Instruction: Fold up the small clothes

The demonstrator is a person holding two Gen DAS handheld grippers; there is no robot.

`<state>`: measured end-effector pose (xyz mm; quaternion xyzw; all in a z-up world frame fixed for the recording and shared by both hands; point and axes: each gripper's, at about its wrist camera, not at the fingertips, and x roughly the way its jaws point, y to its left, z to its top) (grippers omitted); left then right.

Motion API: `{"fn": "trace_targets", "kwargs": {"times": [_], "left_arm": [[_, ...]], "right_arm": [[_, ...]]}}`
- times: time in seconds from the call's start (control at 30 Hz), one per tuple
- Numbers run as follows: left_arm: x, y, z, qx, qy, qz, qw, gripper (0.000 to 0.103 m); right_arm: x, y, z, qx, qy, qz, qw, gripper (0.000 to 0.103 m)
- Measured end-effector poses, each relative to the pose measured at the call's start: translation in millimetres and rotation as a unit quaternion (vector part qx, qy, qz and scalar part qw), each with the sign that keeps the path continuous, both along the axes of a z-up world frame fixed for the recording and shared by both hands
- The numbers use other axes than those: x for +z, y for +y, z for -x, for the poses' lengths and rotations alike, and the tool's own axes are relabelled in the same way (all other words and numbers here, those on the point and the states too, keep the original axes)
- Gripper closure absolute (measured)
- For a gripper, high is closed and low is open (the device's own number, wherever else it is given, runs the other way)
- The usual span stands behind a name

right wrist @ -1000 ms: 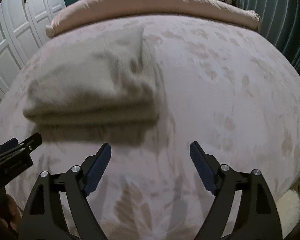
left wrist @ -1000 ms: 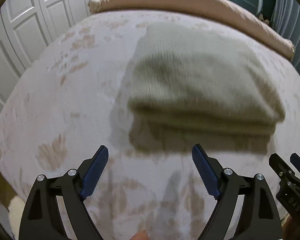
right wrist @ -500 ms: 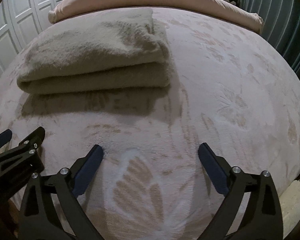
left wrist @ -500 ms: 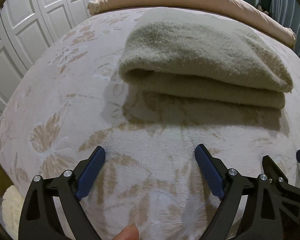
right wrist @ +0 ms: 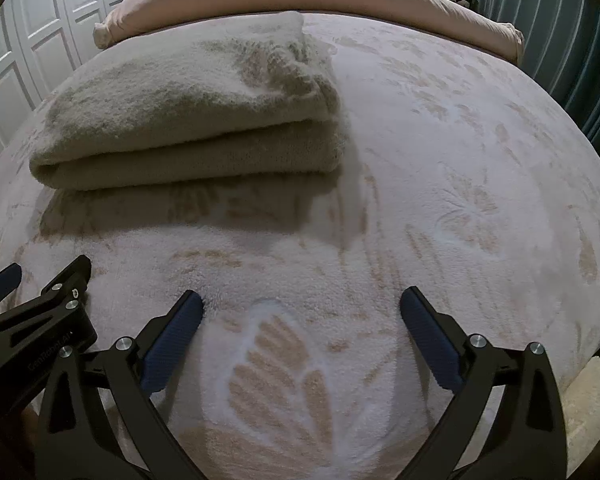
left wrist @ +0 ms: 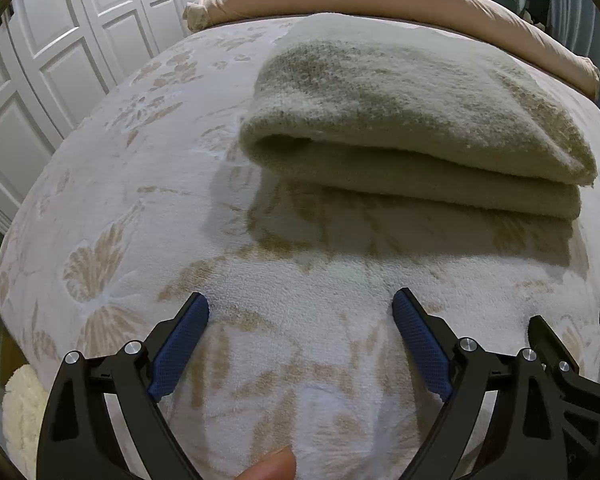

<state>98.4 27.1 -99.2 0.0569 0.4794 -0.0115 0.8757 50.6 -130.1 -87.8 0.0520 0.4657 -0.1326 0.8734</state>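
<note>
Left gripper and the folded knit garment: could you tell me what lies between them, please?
Nothing but bare floral bedspread and the folded knit garment's shadow; the open left gripper stands short of it. The left wrist view shows this.

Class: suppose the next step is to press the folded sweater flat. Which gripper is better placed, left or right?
Probably the left gripper: the folded sweater lies almost straight ahead of its open fingers, whereas it sits off to the left of the right gripper.

Dim, sharp fisheye views, edges bowed, with a soft shadow before the folded garment [left wrist: 412, 120].
</note>
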Motion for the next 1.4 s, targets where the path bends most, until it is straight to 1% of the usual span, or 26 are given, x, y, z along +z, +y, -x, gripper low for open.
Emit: {"fn": "trace_targets", "kwargs": {"times": [0.57,1.4], "left_arm": [[-0.6,-1.0,-5.3,0.003,0.014,-0.004,0.9999,0.011],[-0.8,-0.8,-5.9,0.004,0.017,-0.005,0.9998,0.011]], "right_arm": [[-1.4,-3.1,-4.7,0.000,0.006,-0.004,1.000,0.005],[-1.4,-1.9,-4.4,-0.004,0.009,-0.004,1.000,0.005]]}}
